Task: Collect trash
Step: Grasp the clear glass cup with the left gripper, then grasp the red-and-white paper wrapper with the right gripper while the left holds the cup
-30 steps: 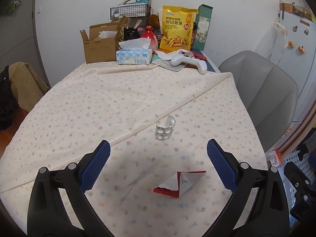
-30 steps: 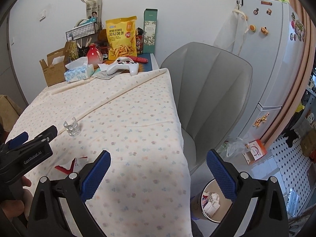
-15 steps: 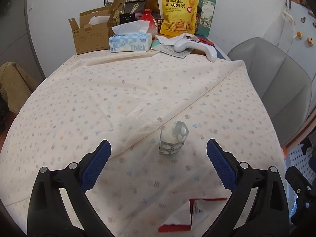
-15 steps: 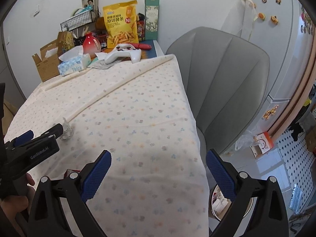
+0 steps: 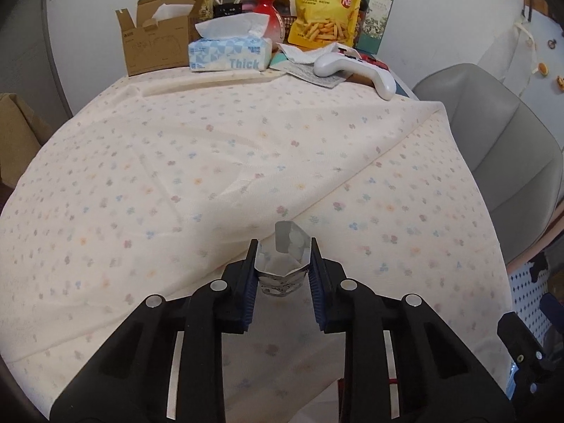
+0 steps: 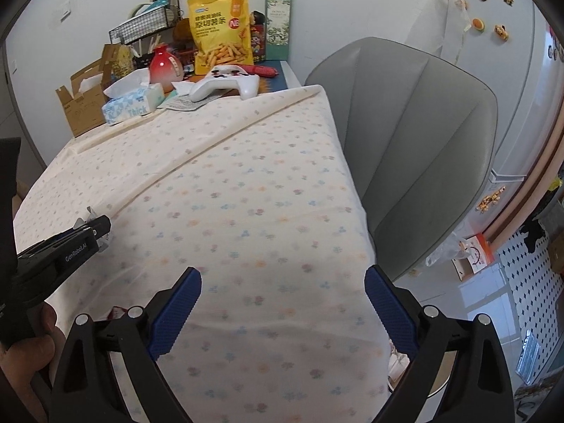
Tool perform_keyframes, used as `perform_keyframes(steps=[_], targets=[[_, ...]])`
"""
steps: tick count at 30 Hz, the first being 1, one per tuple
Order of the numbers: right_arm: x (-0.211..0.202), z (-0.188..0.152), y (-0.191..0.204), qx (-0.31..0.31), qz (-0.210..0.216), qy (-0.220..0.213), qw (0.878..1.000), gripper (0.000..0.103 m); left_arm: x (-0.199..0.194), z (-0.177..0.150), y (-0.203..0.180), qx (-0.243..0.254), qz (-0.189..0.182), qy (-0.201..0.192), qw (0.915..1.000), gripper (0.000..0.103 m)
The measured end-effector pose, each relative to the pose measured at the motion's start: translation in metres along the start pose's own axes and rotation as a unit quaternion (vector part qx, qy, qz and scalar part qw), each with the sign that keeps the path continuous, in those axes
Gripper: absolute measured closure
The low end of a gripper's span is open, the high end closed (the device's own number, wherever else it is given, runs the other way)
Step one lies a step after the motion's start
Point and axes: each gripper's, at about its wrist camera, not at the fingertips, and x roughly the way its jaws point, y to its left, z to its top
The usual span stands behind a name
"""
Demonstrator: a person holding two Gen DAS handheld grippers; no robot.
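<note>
A bent silver pill blister pack (image 5: 285,261) stands on the flowered tablecloth (image 5: 211,162). My left gripper (image 5: 282,275) is shut on it, one blue pad on each side. The left gripper also shows in the right wrist view (image 6: 95,229), with the blister's foil edge (image 6: 90,213) sticking out. A red and white wrapper (image 6: 116,312) lies near the table's front edge, mostly hidden behind my right gripper's left finger. My right gripper (image 6: 282,310) is open and empty above the table's front right part.
At the back of the table are a cardboard box (image 5: 155,42), a tissue box (image 5: 229,53), a yellow snack bag (image 5: 326,7) and a white game controller (image 5: 352,67). A grey chair (image 6: 416,148) stands right of the table. A bin (image 6: 416,370) sits on the floor below.
My left gripper moved forward over the blister pack and closed on it. The red wrapper slid out of the left wrist view. My right gripper stayed open and shifted slightly.
</note>
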Motion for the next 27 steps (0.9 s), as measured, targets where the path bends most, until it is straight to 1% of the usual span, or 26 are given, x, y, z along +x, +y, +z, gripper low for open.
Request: perform_keyframes(steps=[8,13,21,27], targets=[[-0.013,-0.013,0.035,-0.029,0.027,-0.002,0.999,0.013,-0.027,-0.011,0.033,-0.015,0.026,-0.017,0.9994,0.077],[-0.019,-0.025,0.06,-0.049,0.049,0.002,0.998,0.008,-0.037,-0.024,0.06,-0.03,0.044,-0.019,0.9984,0.077],[-0.028,-0.04,0.102,-0.099,0.098,0.013,0.99,0.008,-0.051,-0.038,0.094,-0.057,0.06,-0.023,0.9963,0.077],[-0.028,-0.049,0.123,-0.122,0.11,0.021,0.986,0.008,-0.058,-0.045,0.109,-0.071,0.067,-0.027,0.9948,0.077]])
